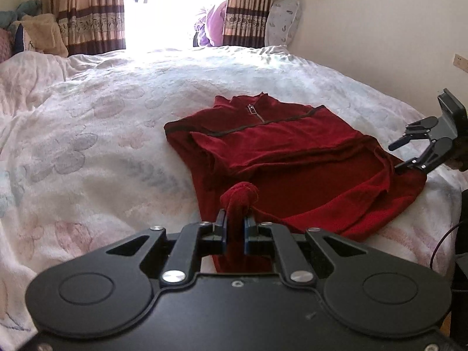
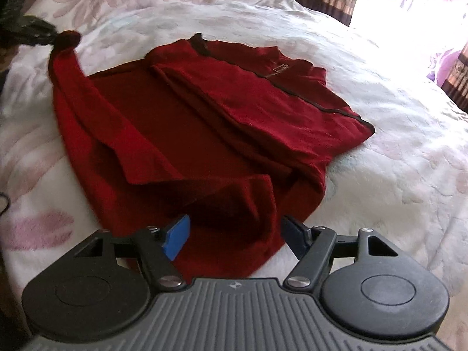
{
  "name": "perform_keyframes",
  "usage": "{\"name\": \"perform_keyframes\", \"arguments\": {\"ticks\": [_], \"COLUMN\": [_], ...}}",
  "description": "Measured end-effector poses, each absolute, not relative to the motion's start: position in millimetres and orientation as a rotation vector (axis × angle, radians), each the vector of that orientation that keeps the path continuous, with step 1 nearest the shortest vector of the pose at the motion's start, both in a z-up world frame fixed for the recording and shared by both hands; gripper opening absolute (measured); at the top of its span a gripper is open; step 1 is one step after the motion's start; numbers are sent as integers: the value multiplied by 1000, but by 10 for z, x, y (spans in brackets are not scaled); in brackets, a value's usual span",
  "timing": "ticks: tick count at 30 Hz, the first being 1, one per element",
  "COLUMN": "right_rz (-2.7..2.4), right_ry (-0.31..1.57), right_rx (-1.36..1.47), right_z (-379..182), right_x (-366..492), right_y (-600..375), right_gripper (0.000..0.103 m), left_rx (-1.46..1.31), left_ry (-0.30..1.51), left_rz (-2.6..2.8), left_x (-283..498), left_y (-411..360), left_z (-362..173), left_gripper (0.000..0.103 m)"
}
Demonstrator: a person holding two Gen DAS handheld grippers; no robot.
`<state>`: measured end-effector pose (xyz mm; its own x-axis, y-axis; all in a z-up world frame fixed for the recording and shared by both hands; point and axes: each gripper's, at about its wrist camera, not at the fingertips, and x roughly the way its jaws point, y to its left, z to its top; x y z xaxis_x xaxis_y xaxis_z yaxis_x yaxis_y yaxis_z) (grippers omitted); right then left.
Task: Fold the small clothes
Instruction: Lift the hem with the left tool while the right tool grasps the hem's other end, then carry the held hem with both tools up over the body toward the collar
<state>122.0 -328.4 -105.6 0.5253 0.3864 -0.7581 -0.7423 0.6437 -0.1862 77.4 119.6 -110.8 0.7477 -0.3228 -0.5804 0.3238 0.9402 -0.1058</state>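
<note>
A dark red zip-neck top lies on the bed, collar toward the window, with a sleeve folded across its front. My left gripper is shut on a bunched near corner of the top's hem, lifted off the blanket. In the right wrist view the same gripper shows at the far left, with the fabric stretched up to it. My right gripper stands open, its blue pads straddling the other hem corner of the top without pressing on it. From the left wrist view it sits at the top's right edge.
A white floral blanket covers the whole bed. Striped curtains frame a bright window at the far side. Pillows are piled at the back left and one leans at the back right. A wall runs close along the right.
</note>
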Motion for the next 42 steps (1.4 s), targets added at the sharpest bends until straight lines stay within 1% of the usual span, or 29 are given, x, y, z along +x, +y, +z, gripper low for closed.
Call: {"name": "perform_keyframes", "arguments": {"ticks": [4, 7, 9, 10, 11, 13, 14, 22, 42], "right_rz": [717, 724, 710, 703, 700, 670, 651, 620, 611], "right_ry": [778, 802, 806, 824, 864, 895, 894, 868, 873], "right_rx": [-468, -423, -406, -381, -336, -279, -275, -367, -389], "right_z": [-1149, -1241, -1264, -1268, -1286, -1303, -1303, -1233, -1215], "right_x": [1425, 1515, 1531, 1540, 1574, 1600, 1585, 1441, 1448], "right_y": [-3250, -3232, -3223, -3222, -3220, -3220, -3209, -3072, -3047], "right_gripper": [83, 80, 68, 45, 26, 23, 17, 15, 15], "left_rx": [5, 6, -4, -6, -5, 1, 4, 2, 13], "left_ry": [654, 681, 716, 725, 730, 728, 724, 720, 751], "left_rz": [-345, -330, -308, -301, -295, -295, -293, -296, -298], "left_x": [781, 810, 846, 857, 863, 858, 850, 838, 916], "left_y": [1198, 1191, 1195, 1193, 1188, 1178, 1176, 1183, 1166], "left_z": [-1124, -1144, -1162, -1173, -1183, -1193, -1191, -1176, -1210], "left_gripper": [8, 11, 11, 11, 11, 11, 11, 11, 11]}}
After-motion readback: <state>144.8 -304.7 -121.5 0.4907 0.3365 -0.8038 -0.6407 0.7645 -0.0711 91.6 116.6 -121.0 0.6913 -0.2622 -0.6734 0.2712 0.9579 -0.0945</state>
